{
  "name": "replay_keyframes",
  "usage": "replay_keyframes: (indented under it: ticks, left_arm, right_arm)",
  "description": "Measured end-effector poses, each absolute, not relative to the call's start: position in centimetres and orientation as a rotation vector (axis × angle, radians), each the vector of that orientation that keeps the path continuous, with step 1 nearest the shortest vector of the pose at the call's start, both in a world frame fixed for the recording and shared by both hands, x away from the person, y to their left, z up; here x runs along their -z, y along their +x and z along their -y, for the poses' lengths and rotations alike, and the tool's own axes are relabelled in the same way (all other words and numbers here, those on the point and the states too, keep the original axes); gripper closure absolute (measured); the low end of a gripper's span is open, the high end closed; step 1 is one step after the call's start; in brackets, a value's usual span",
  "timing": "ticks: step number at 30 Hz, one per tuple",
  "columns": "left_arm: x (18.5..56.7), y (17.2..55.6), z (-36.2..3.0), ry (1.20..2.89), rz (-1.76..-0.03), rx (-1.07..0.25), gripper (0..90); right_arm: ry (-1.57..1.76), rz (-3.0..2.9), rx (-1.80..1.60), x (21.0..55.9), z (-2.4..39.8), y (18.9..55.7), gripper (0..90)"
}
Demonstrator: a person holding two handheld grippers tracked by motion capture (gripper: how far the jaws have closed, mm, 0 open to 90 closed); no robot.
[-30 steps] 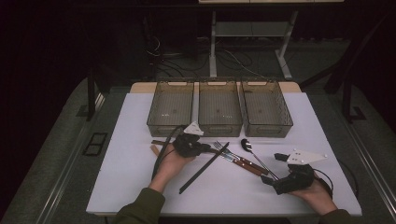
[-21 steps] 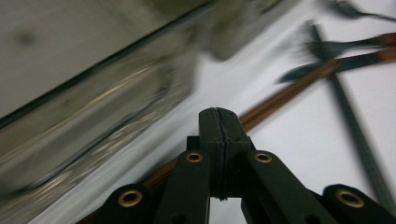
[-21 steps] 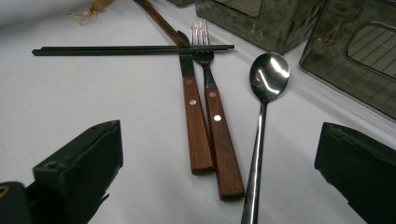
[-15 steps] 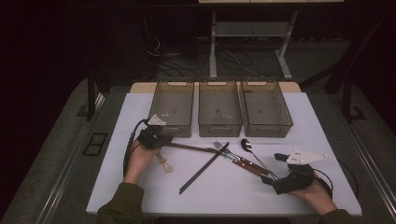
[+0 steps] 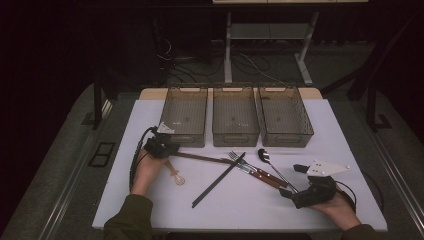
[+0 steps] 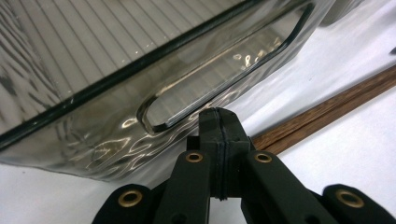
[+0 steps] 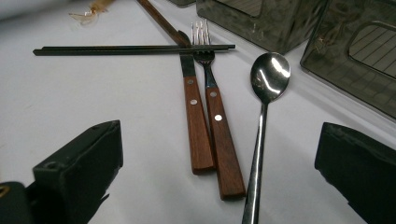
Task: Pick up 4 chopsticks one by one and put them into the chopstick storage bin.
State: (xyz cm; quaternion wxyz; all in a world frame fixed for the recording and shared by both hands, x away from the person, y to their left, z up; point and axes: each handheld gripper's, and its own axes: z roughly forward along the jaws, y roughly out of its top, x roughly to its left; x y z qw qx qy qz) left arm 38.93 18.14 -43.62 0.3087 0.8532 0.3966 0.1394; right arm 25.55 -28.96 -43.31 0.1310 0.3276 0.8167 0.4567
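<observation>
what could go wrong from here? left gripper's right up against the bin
1. The left gripper, jaws shut with nothing between them, sits close to the left bin; a push forward could shove it.
2. The black chopsticks lie across the fork and knife; lifting either may drag them.
3. The spoon lies close beside the fork, between the open jaws of the right gripper; closing might catch both.

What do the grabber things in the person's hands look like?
Both are black. The left gripper trails a black cable and has brass-coloured rivets on its arms. The right gripper carries a pale grey three-cornered plate dotted with small marks. The person's sleeve is dark olive green.
</observation>
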Motion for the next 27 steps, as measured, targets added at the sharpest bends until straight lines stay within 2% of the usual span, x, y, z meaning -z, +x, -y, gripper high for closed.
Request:
replay_keyframes:
  ticks: [27]
  left_arm:
    - [43.48, 38.15, -18.99, 2.305, -1.08, -0.341, 89.3]
  right_arm:
    - [0.954, -2.366, -1.326, 43.32, 29.01, 25.59, 1.2]
